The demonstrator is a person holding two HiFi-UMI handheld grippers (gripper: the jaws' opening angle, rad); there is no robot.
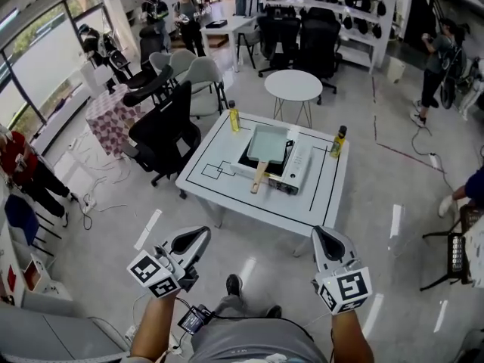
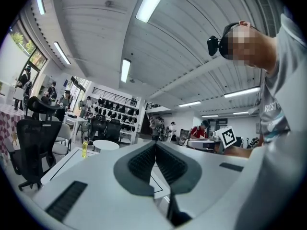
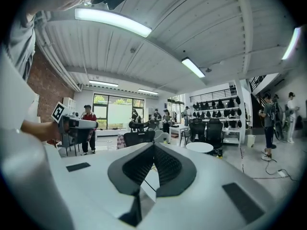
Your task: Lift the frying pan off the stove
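Well beyond the closed fingers (image 2: pixel 141 163), frying pan (image 1: pixel 266 144) on stove (image 1: pixel 299 169).

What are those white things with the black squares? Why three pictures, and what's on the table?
Those are hand-held grabbers, not a robot: a person holds the left gripper and the right gripper. The squared cubes are part of them. The head view comes from a camera on the person's head, looking down. The other two views come from cameras riding on each gripper, looking along its jaws. Both pairs of jaws are shut and hold nothing. On the white table sit a stove with a pan on it, a yellow bottle and a dark bottle.
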